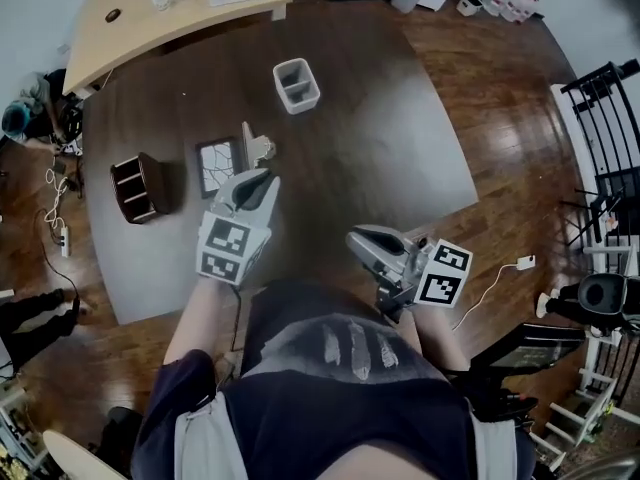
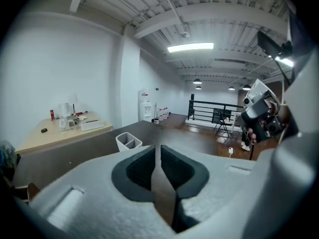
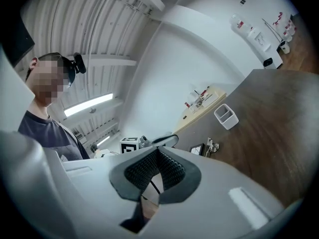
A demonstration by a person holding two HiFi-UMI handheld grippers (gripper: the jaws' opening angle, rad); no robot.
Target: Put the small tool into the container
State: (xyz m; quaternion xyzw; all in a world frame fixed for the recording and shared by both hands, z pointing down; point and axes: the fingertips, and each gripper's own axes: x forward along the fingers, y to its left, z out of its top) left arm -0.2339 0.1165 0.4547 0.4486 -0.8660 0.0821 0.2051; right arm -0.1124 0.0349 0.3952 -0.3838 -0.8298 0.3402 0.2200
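The small tool [image 1: 258, 147], a pale metal piece, stands on the dark table [image 1: 400, 138] beside a framed tile [image 1: 217, 164]. The white two-part container [image 1: 296, 85] sits further back; it also shows in the left gripper view [image 2: 128, 142] and the right gripper view [image 3: 227, 116]. My left gripper [image 1: 258, 180] hovers just short of the tool, with only a narrow slit between its pads [image 2: 156, 151] and nothing in it. My right gripper [image 1: 358, 240] hangs near the table's front edge, shut and empty [image 3: 157, 152]. The tool [image 3: 212, 146] shows small in the right gripper view.
A dark wooden organizer [image 1: 140, 188] stands at the table's left. A light wooden desk [image 1: 170, 13] with small items lies beyond the back edge. A black railing [image 1: 605, 128] and white cable [image 1: 495, 278] are to the right over wood floor.
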